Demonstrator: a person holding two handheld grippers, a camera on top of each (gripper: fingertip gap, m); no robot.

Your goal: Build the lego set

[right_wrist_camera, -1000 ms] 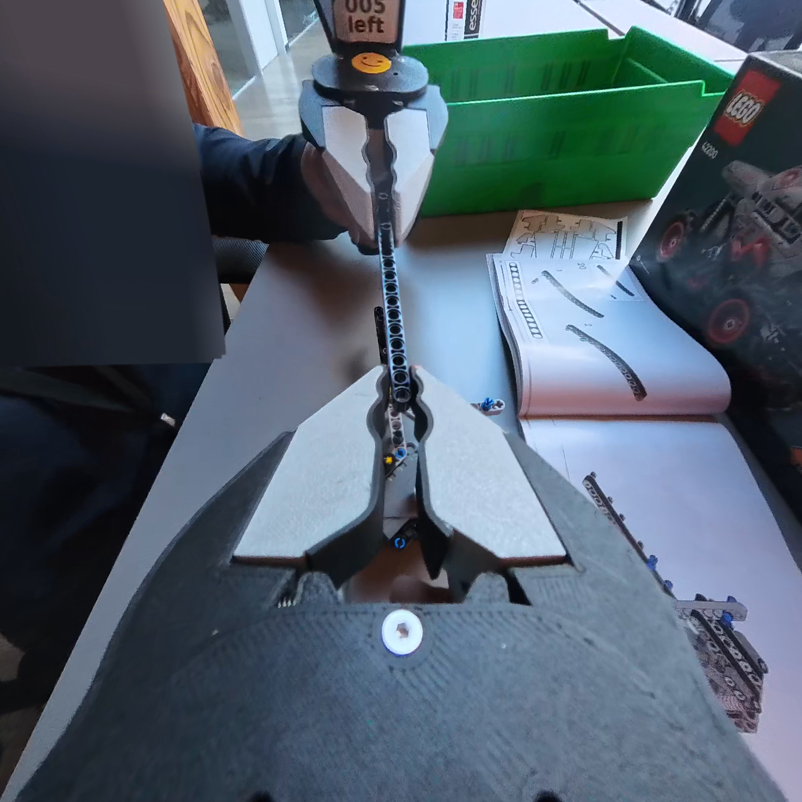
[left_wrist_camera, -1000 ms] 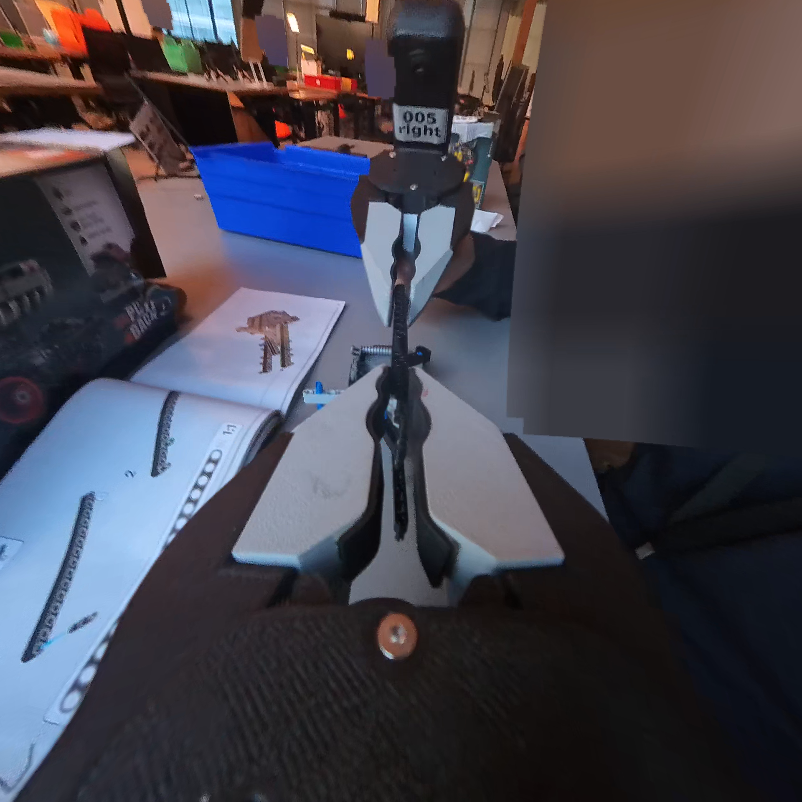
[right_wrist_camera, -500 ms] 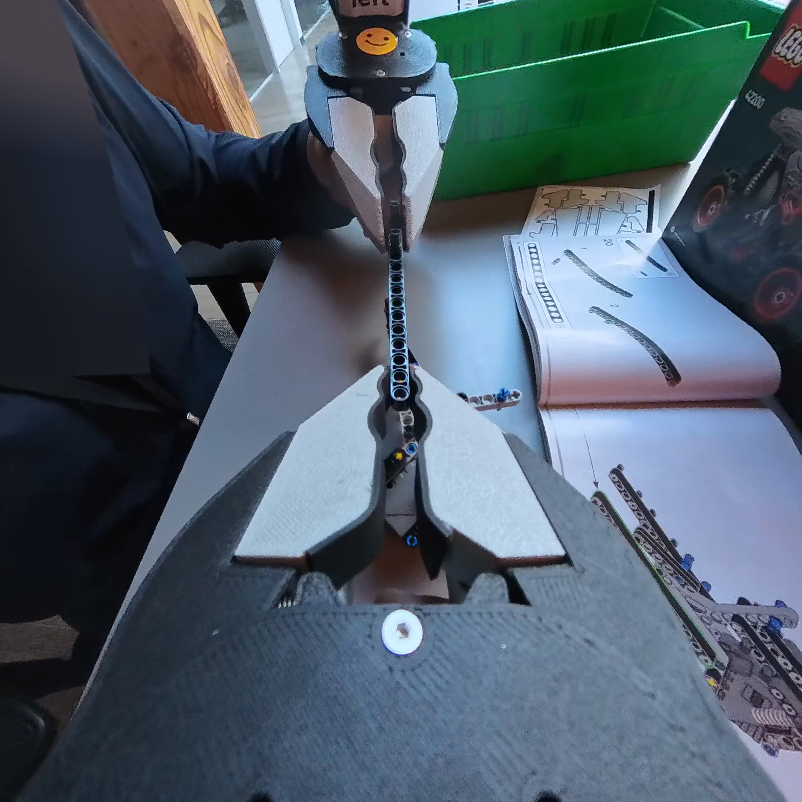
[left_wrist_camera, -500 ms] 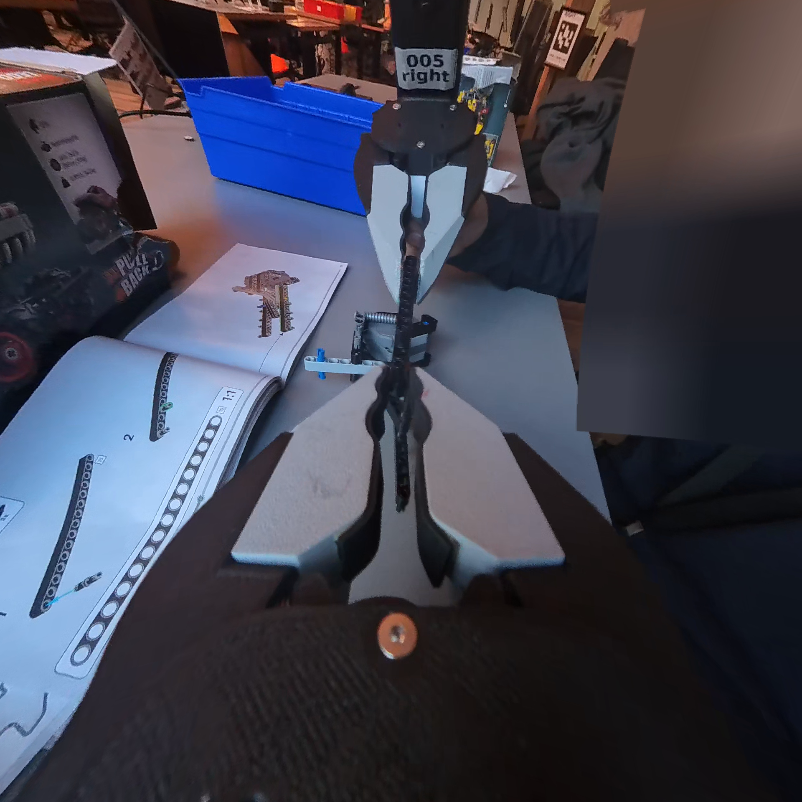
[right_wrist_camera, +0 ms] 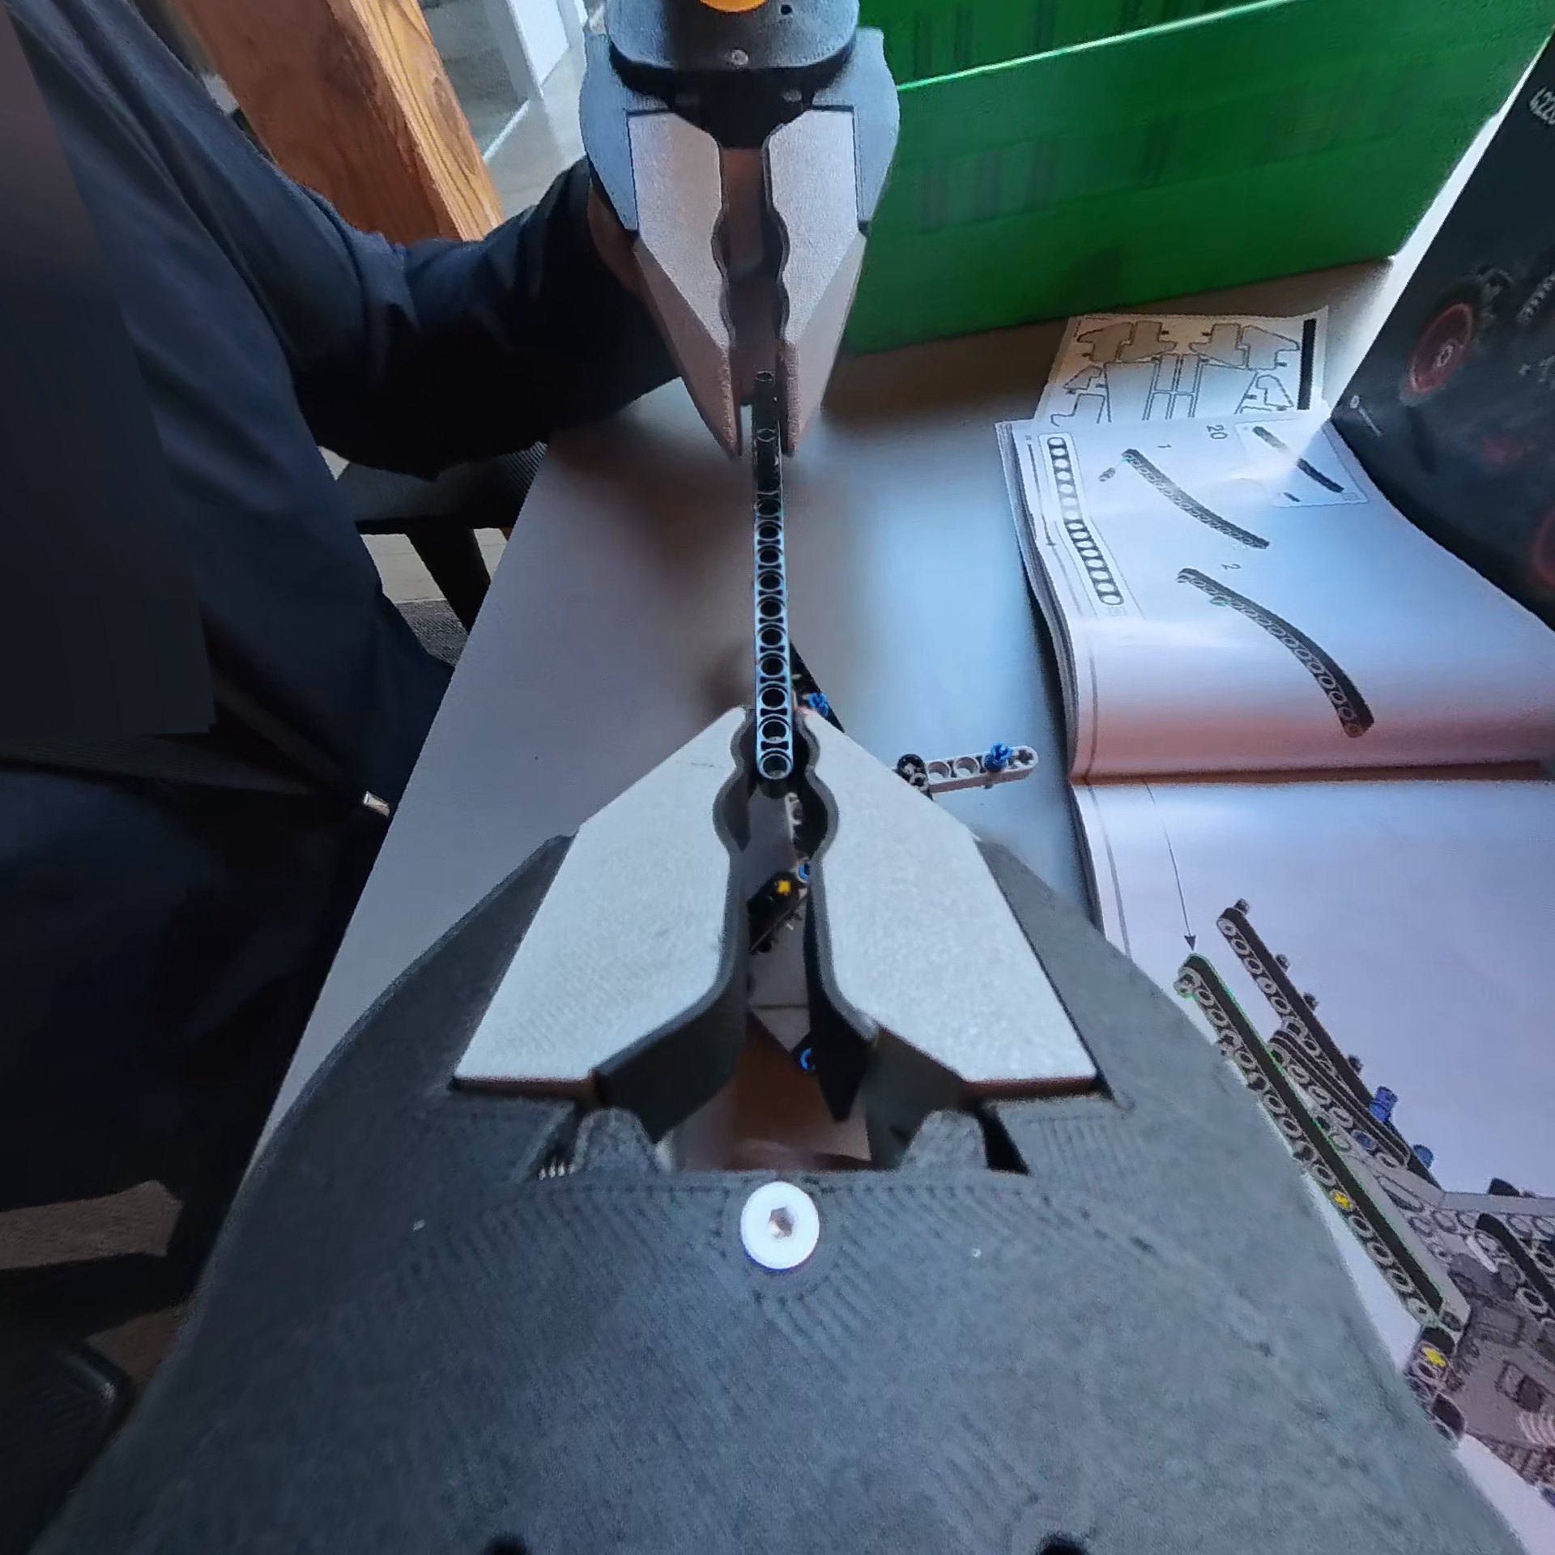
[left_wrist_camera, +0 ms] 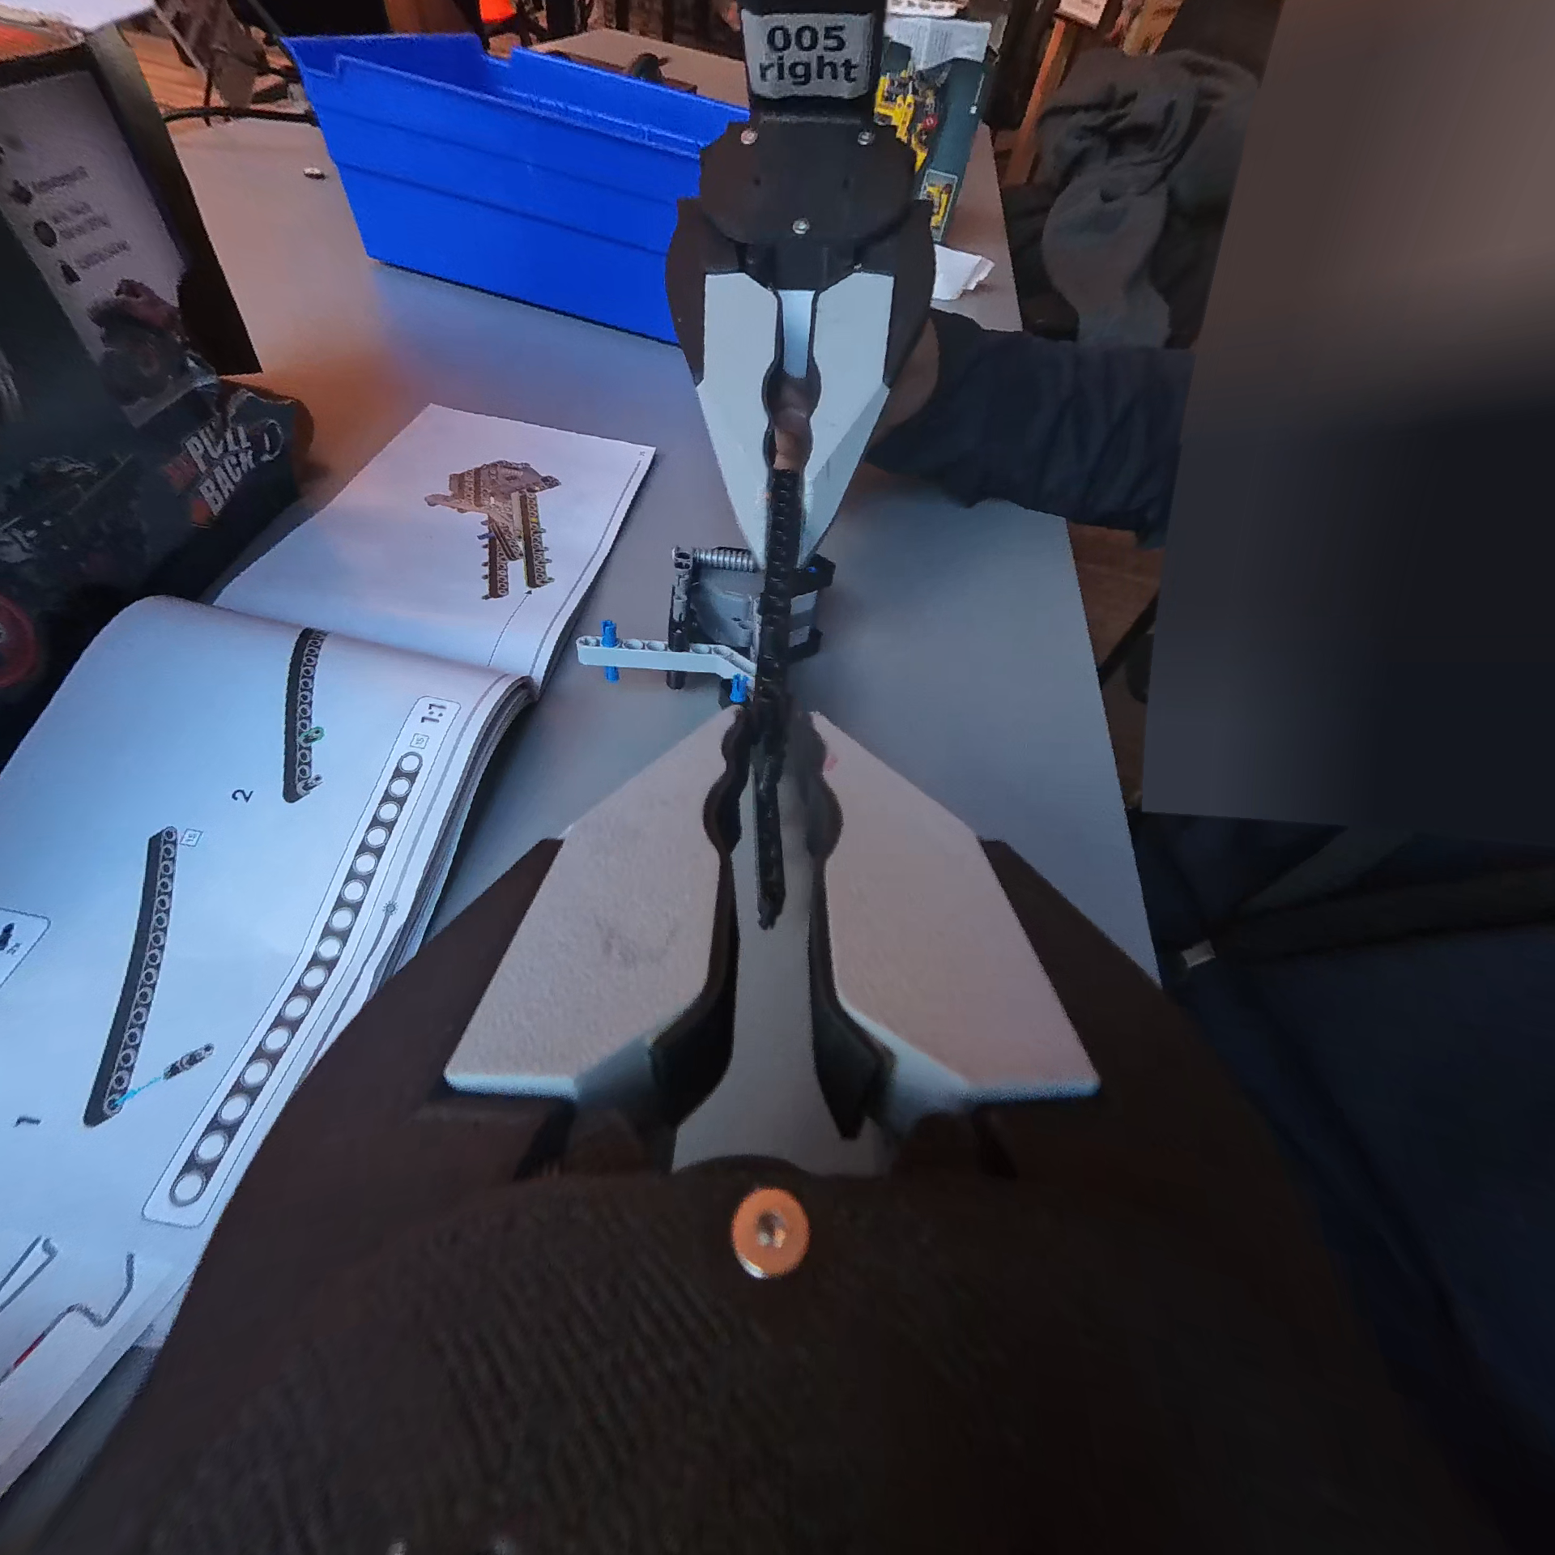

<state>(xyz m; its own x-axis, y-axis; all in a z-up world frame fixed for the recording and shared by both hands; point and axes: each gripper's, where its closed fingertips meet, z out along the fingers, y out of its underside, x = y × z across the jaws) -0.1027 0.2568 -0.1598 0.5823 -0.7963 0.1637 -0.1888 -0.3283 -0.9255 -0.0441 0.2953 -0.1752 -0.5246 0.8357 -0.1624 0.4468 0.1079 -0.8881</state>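
A long black Lego beam with holes (right_wrist_camera: 770,589) is held in the air between my two grippers, one end in each. My left gripper (left_wrist_camera: 770,722) is shut on its near end, and in the right wrist view it is at the top (right_wrist_camera: 761,446). My right gripper (right_wrist_camera: 774,736) is shut on the other end, and in the left wrist view it is at the top (left_wrist_camera: 784,547). Under the beam (left_wrist_camera: 778,589) a small grey assembly with a spring (left_wrist_camera: 724,602) and a light grey arm with blue pins (left_wrist_camera: 648,656) stands on the grey table (left_wrist_camera: 942,673).
An open instruction booklet (left_wrist_camera: 252,841) (right_wrist_camera: 1262,631) lies beside the assembly. Past it stands the dark set box (left_wrist_camera: 101,379) (right_wrist_camera: 1472,337). A blue bin (left_wrist_camera: 505,168) and a green bin (right_wrist_camera: 1178,168) stand at opposite table ends. A person's dark sleeve (right_wrist_camera: 379,320) is at the table edge (right_wrist_camera: 437,740). Some 8 cm of space lies between my two pairs of fingers.
Both grippers have tilted down toward the table and the assembly, still holding the black beam between them. The assembly and booklet now show larger and lower in both views.
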